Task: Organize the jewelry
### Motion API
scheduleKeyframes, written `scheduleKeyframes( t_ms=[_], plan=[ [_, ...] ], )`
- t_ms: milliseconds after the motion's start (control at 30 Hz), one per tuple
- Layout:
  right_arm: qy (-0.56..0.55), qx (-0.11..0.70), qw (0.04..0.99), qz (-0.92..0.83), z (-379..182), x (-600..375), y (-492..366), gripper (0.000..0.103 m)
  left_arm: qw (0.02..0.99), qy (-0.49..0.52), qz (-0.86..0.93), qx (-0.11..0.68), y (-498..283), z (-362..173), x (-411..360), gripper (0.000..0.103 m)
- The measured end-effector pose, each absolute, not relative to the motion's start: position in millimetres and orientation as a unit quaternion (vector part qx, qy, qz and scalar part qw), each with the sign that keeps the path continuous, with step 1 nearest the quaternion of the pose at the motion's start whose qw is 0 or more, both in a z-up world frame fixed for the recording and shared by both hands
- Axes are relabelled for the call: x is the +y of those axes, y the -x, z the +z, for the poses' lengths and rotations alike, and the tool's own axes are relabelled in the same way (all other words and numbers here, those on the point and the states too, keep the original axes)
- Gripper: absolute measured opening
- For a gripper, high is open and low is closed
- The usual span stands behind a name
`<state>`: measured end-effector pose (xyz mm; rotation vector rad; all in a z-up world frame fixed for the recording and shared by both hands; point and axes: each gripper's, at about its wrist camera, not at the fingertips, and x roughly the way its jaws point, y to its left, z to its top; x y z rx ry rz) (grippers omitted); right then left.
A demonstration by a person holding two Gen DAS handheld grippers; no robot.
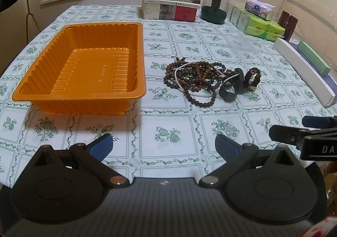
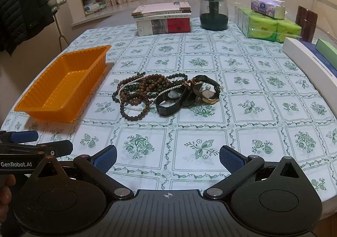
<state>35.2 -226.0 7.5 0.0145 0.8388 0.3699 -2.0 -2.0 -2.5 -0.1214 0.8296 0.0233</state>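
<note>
1. Jewelry pile: tangled brown wooden bead strands [image 2: 140, 91] and black-strapped watches [image 2: 189, 94] are lying on the floral tablecloth [image 2: 198, 144], beside the empty orange ribbed plastic tray [image 1: 84, 64].
2. Left gripper [image 1: 163, 144] and right gripper [image 2: 168, 158] are hovering, jaws spread, holding nothing.
3. Beads probably limp, snag-prone; pinching one outer loop looks safest.
</note>
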Motion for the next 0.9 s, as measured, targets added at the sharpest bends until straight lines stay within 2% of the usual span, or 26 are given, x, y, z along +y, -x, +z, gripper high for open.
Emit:
scheduleKeyframes(
  t_ms=[900],
  plan=[
    [-0.006, 0.405, 0.897, 0.179, 6.9, -225.3, -36.6, 0.103, 0.913, 0.061, 0.008, 0.403, 1.6, -0.3, -2.1, 0.102]
  ],
)
